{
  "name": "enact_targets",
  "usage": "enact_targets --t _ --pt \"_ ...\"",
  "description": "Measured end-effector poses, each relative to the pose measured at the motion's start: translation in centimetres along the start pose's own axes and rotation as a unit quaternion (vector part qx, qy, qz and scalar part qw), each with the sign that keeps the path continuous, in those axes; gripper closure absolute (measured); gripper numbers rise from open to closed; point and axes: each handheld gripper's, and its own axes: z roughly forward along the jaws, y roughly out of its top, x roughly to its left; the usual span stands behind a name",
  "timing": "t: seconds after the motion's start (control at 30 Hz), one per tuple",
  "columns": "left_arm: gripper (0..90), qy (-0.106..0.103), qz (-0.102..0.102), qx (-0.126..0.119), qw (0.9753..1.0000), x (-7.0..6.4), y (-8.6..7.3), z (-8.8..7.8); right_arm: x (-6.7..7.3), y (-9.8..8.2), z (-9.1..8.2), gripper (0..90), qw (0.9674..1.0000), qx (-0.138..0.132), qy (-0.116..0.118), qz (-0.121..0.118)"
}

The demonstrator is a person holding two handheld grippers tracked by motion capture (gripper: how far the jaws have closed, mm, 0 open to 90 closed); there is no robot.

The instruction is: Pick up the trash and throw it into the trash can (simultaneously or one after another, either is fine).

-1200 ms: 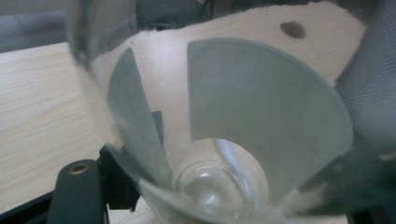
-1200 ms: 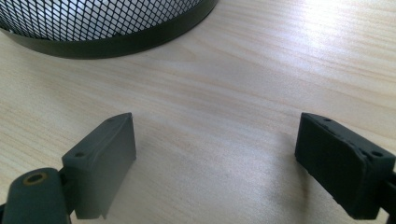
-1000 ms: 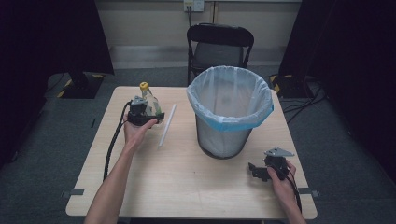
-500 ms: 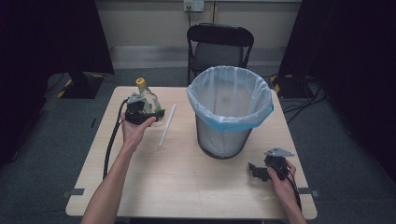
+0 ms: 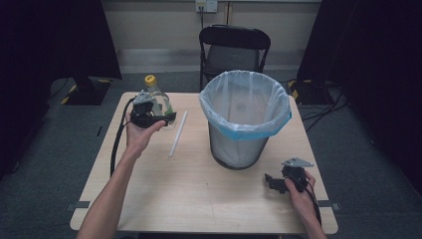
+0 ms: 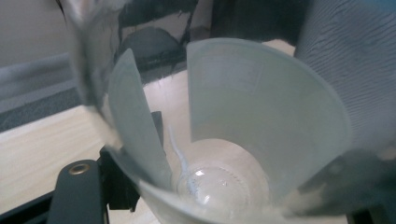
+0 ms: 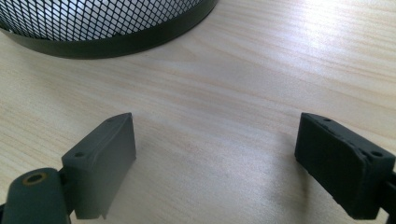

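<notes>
**Bottle lifted clear, bin waiting to its right**

Dark curtains and a folding chair (image 5: 235, 47) frame a pale wooden table (image 5: 199, 199) under the high view. Against the frames of a second ago, the left gripper (image 5: 158, 115) has risen from the table at the far left, and the clear plastic bottle (image 5: 157, 99) with the yellow cap has come up with it, clamped between the jaws and now hanging off the wood. In the left gripper view the bottle's see-through body and torn label sit right between the jaws. That lift suggests the pick-up is done and the carry toward the lined bin (image 5: 245, 117) is likely next.

A white straw (image 5: 177, 133) lies on the table just right of the raised bottle, between it and the bin; it has not shifted. The right gripper (image 5: 272, 183) rests near the table's front right corner, jaws spread wide over bare wood, nothing held.

Room for the carry looks good: open air lies between bottle and bin, though the bottle probably needs more height to clear the tall rim.
</notes>
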Motion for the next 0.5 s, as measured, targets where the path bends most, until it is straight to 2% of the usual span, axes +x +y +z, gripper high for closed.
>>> enact_targets --t 0.07,0.27,0.43,0.5 --pt "27.9 -0.001 0.003 -0.009 1.0000 -0.2 0.4 -0.3 0.0 0.0 0.0 11.6 1.0000 0.000 0.000 0.000" --pt "27.9 -0.014 -0.003 -0.032 0.9994 -1.1 1.3 -1.0 0.0 0.0 0.0 11.6 1.0000 0.000 0.000 0.000" --pt "27.9 -0.022 0.015 -0.033 0.9991 -1.8 2.1 -1.2 0.0 0.0 0.0 11.6 1.0000 0.000 0.000 0.000" --pt "27.9 -0.027 0.011 -0.040 0.9987 -1.9 2.4 -1.3 0.0 0.0 0.0 11.6 1.0000 0.000 0.000 0.000"
